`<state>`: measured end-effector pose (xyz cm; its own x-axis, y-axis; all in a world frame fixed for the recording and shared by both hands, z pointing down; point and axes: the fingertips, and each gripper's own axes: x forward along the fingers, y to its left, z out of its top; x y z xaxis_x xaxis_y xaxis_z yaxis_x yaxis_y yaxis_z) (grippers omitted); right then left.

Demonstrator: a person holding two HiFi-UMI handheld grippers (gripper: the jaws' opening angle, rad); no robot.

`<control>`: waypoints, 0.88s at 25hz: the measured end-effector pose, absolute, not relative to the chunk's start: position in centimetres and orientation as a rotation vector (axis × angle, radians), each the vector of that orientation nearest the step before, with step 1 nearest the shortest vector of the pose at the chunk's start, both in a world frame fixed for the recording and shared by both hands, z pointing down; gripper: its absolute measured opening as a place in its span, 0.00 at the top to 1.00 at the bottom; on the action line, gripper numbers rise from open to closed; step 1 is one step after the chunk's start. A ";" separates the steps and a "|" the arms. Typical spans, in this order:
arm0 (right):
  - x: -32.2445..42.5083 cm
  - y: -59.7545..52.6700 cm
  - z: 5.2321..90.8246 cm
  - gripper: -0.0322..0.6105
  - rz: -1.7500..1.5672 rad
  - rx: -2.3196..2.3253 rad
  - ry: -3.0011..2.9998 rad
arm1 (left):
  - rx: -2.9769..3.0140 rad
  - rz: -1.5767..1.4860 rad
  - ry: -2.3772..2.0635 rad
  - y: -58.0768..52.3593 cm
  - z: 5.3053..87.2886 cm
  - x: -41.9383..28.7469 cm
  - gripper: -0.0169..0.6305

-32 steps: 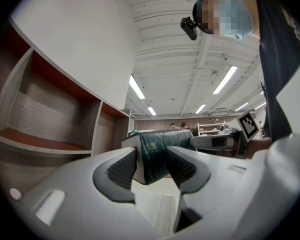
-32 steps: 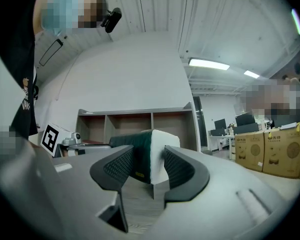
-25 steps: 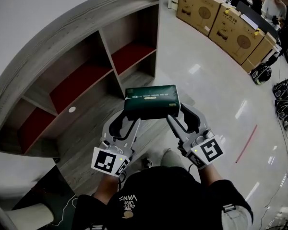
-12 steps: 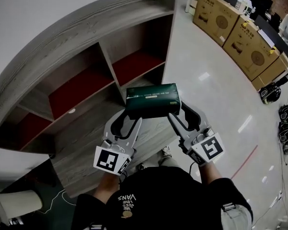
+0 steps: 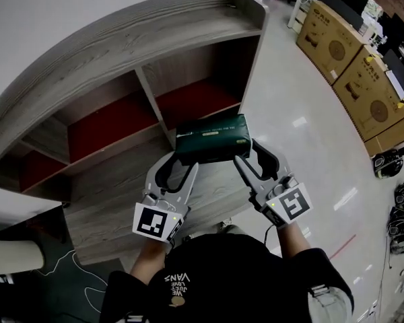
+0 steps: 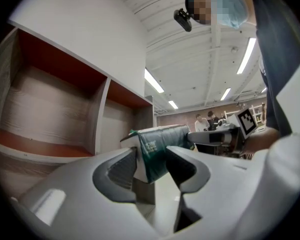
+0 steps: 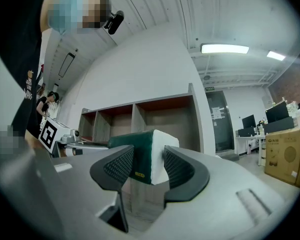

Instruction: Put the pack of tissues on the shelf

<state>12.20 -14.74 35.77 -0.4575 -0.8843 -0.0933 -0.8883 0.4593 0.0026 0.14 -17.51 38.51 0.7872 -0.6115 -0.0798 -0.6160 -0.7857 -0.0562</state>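
A dark green pack of tissues (image 5: pixel 213 138) is held level in front of me, one end in each gripper. My left gripper (image 5: pixel 179 161) is shut on its left end, and the pack (image 6: pixel 160 149) fills the gap between the jaws in the left gripper view. My right gripper (image 5: pixel 248 155) is shut on the right end, where the white end of the pack (image 7: pixel 146 160) shows. The grey wood shelf (image 5: pixel 121 42) with red-lined compartments (image 5: pixel 195 101) stands just beyond the pack.
The shelf has several open compartments and a flat top. Cardboard boxes (image 5: pixel 370 89) stand along the right across the glossy floor (image 5: pixel 310 153). Bags or gear (image 5: pixel 390 163) lie on the floor at the far right. People (image 6: pixel 206 121) stand far off.
The shelf has come closer and more central in the head view, and the boxes have slid toward the right edge. Both grippers keep hold of the pack.
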 end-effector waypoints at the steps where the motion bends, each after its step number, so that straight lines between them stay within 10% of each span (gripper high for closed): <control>1: 12.4 -15.2 35.9 0.66 0.084 -1.575 2.626 | -2.884 0.081 1.013 -17.8 38.6 0.3 0.66; 22: 13.9 -23.1 38.8 0.66 0.156 -1.364 2.727 | -2.734 -0.022 1.285 -23.5 41.6 1.7 0.67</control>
